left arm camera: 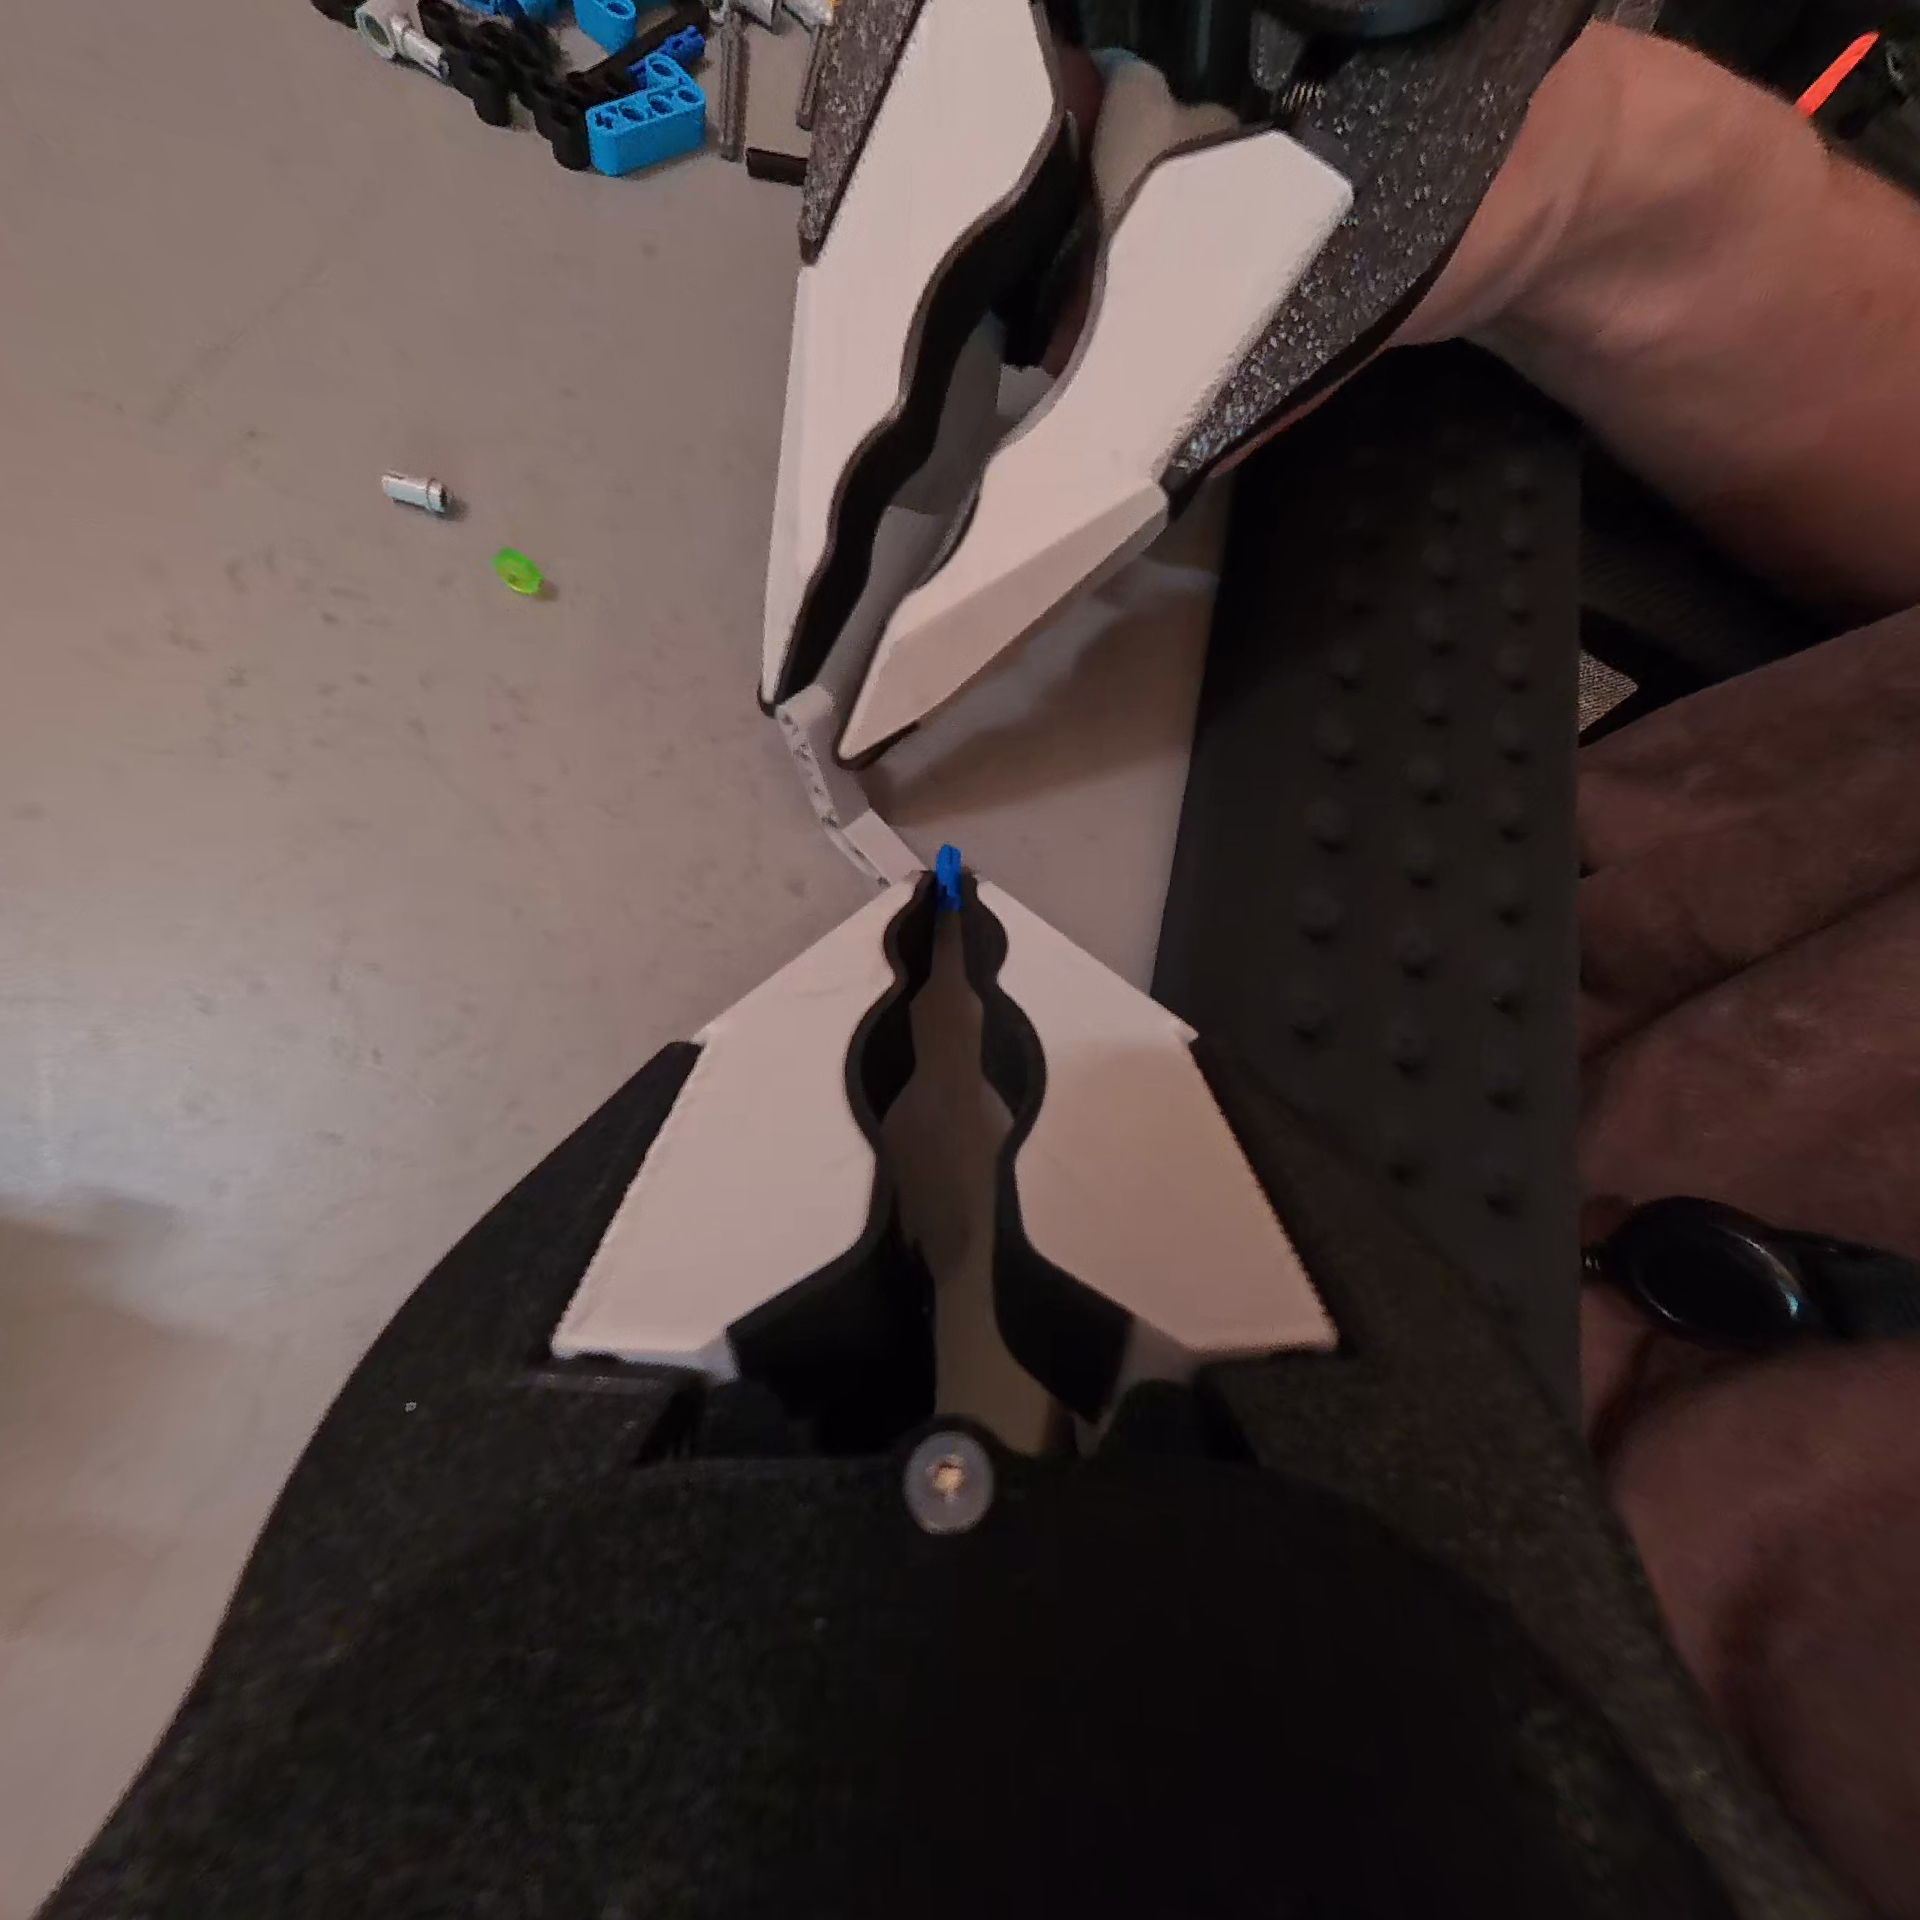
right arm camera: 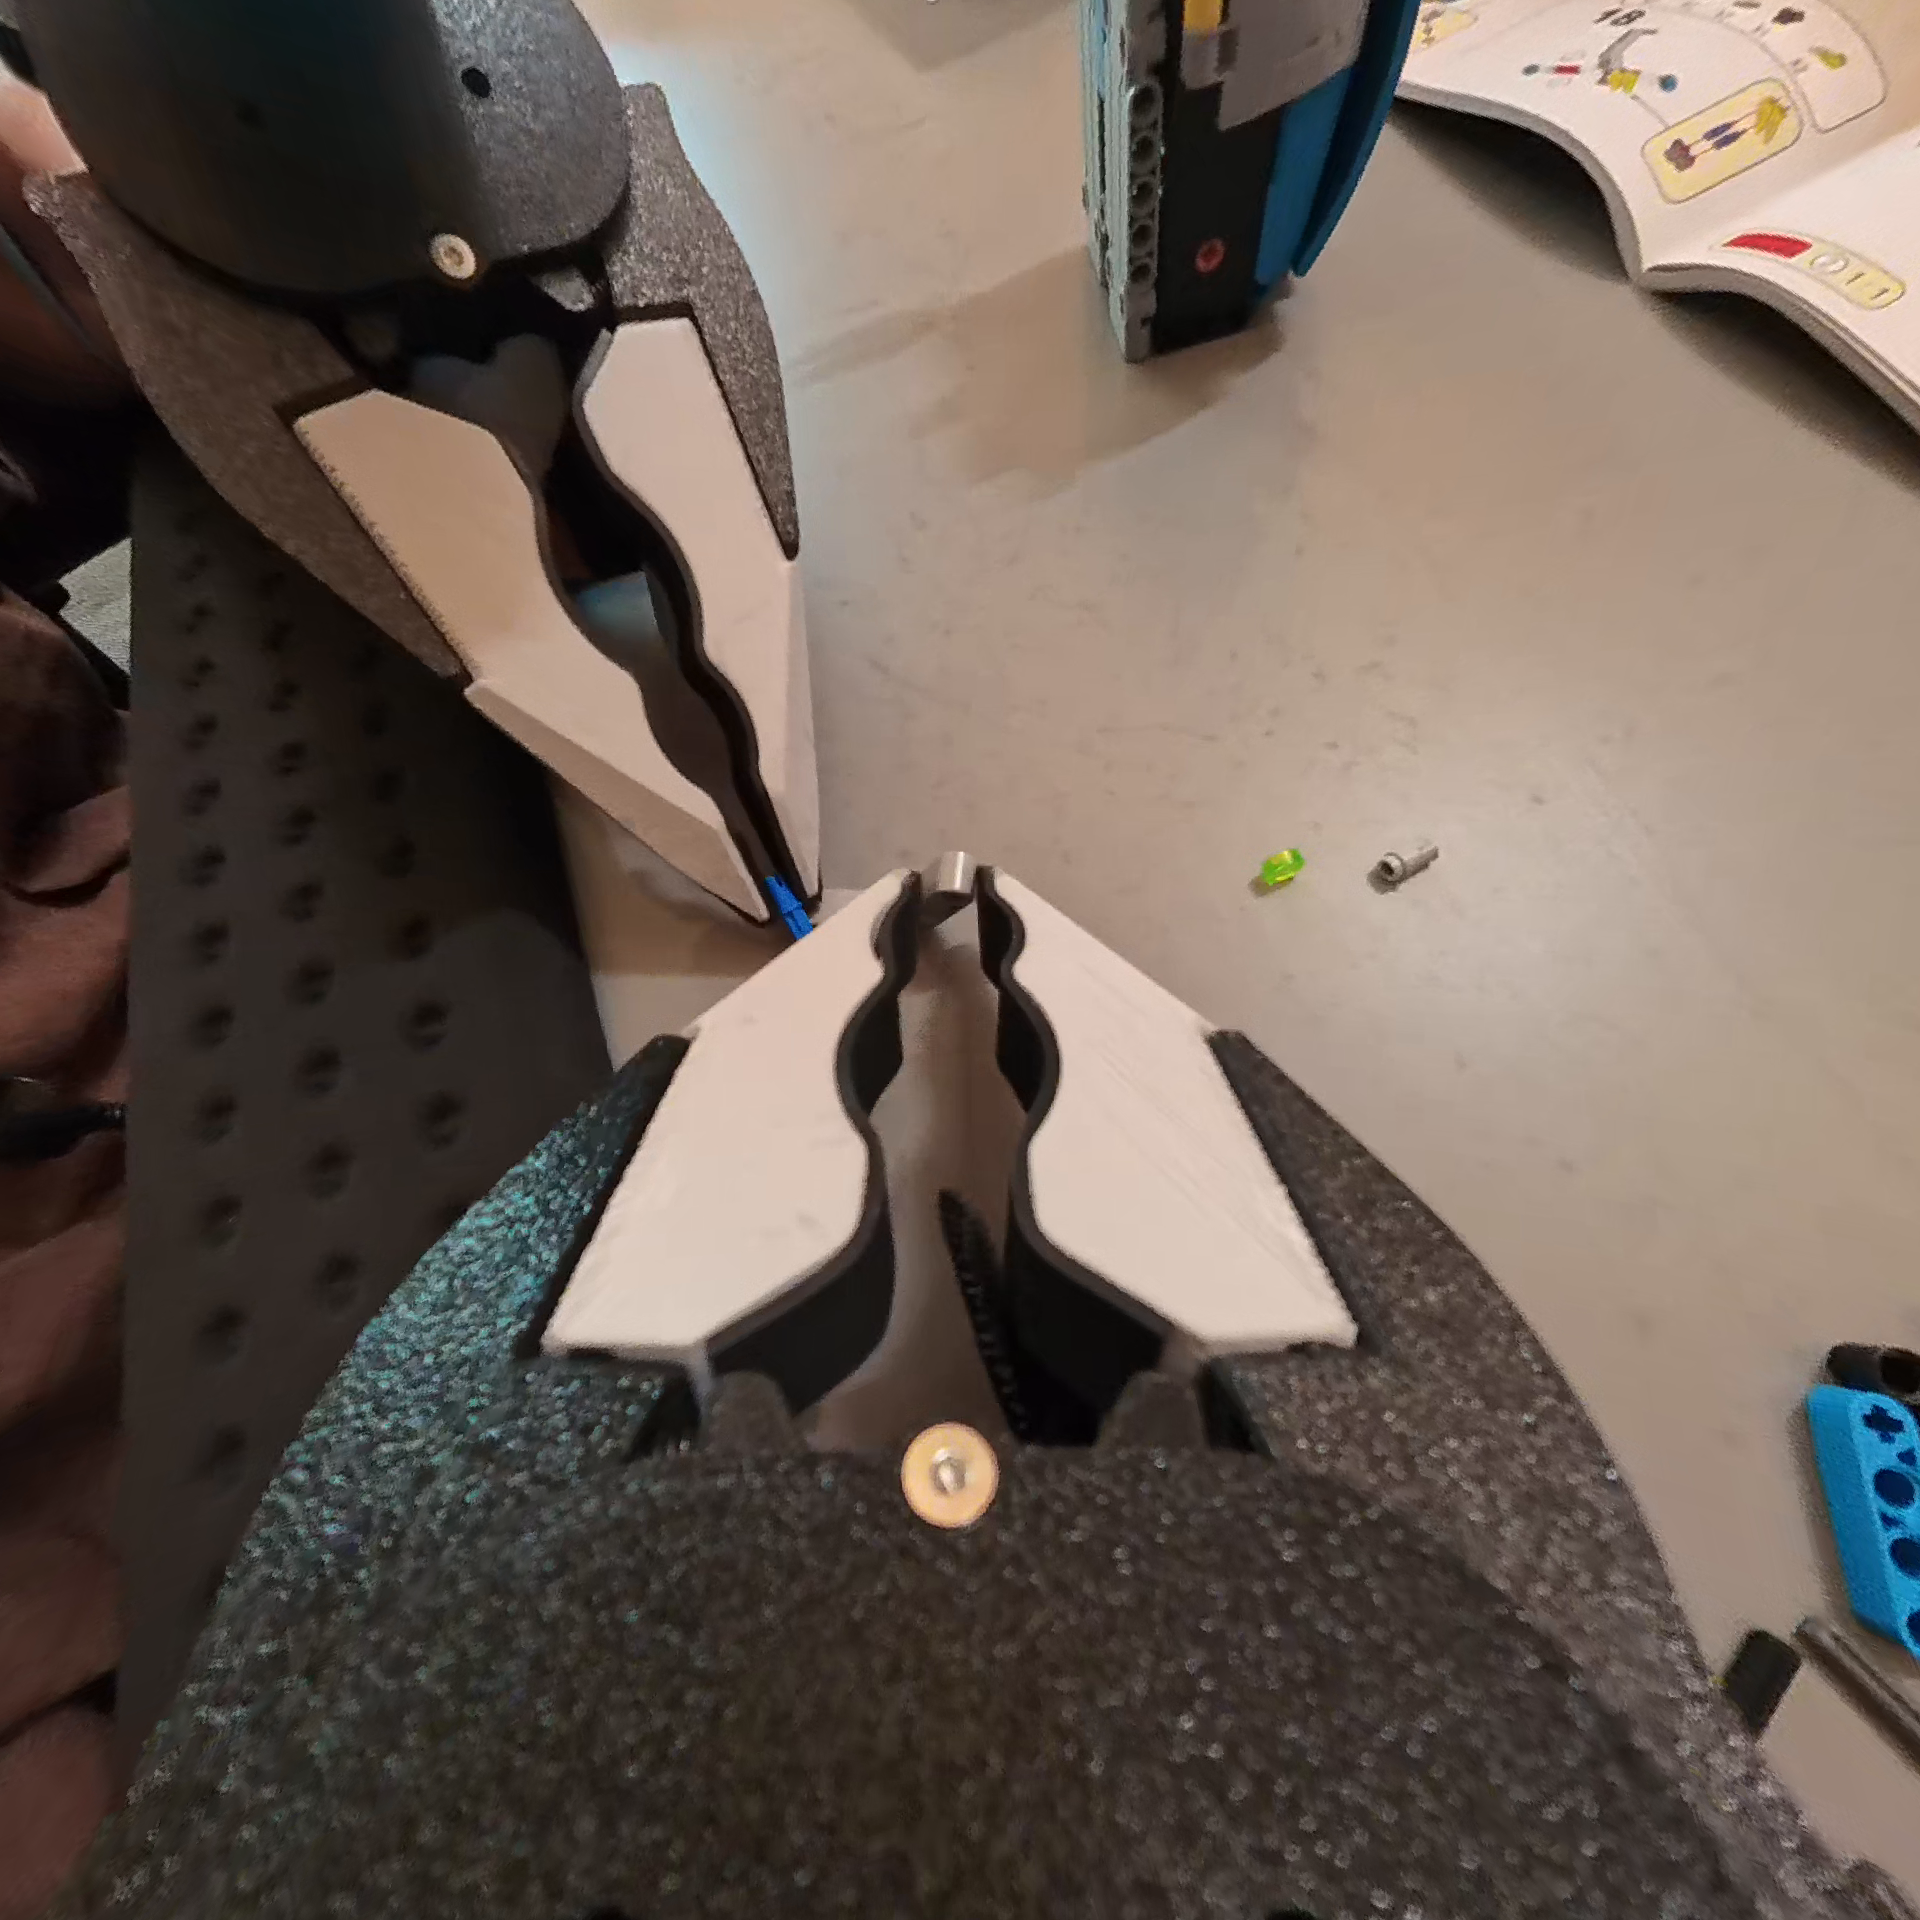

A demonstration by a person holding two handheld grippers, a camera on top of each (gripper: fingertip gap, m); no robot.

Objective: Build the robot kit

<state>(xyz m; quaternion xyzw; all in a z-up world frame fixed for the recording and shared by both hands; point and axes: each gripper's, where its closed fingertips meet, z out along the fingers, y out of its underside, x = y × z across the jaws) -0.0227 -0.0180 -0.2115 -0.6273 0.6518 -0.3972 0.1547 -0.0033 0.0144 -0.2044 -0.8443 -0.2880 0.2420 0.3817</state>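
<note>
Grey worktop (right arm camera: 1351, 644), bare across the middle. Far right in the right wrist view, open booklet (right arm camera: 1714, 177); left of it, upright blue-and-black model (right arm camera: 1195, 208). Far left in the left wrist view, heap of blue and black beams (left arm camera: 582, 94). Near right in the right wrist view, single blue beam (right arm camera: 1870, 1507) at the picture edge.

Left gripper (left arm camera: 940, 883), jaws clamped on a small blue pin (left arm camera: 948, 868) that sticks out past the tips. Right gripper (right arm camera: 951, 883), jaws clamped on a short grey cylinder (right arm camera: 952, 876). Tips of both grippers very near each other above the near edge of the worktop, pin and cylinder just apart.

Loose on the worktop, well apart from the grippers: grey connector (left arm camera: 416, 490) and, just beside it, green stud (left arm camera: 516, 571).
</note>
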